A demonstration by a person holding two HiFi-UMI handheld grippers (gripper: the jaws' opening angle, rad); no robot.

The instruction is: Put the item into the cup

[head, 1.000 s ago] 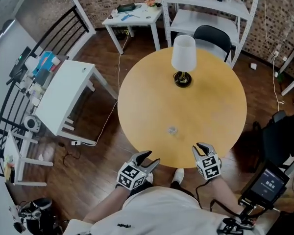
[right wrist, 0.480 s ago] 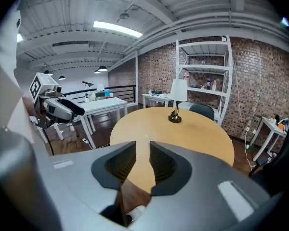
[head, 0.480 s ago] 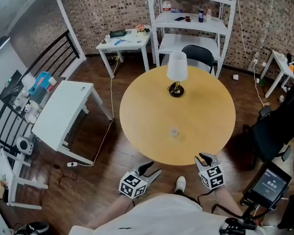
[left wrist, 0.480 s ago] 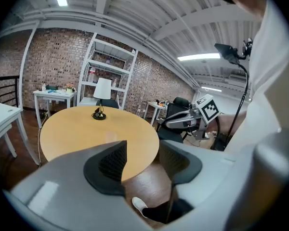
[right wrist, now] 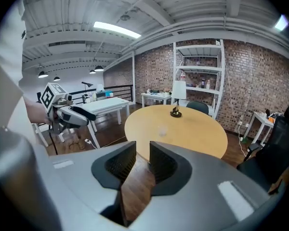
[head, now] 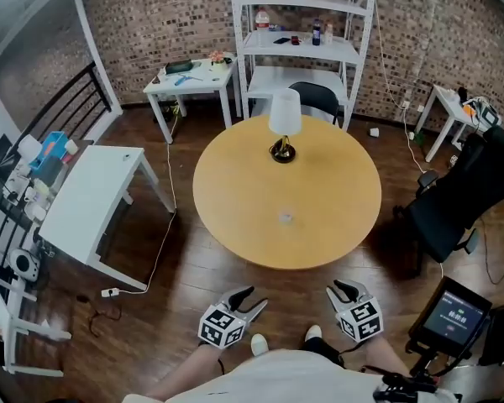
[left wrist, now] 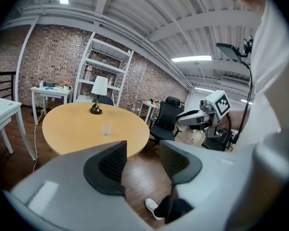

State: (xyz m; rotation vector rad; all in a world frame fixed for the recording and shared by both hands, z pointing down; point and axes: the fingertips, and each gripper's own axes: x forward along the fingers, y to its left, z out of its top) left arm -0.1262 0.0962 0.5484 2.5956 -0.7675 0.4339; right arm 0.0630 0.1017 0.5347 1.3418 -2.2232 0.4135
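A small clear cup stands alone near the middle of the round wooden table; it also shows as the cup and the cup in the two gripper views. My left gripper and right gripper hang over the wooden floor, short of the table's near edge, both pointing toward it. The left gripper is open and empty. The right gripper keeps a narrower gap, with only floor showing through it. I see no loose item in either gripper or on the table.
A white-shaded lamp stands at the table's far side. A white table is at the left and a black office chair at the right. A white shelf unit and a black chair stand behind. A screen on a stand is at lower right.
The view has pulled back from the table. Both grippers, which were at the table's near edge, now hang over the floor well short of it.
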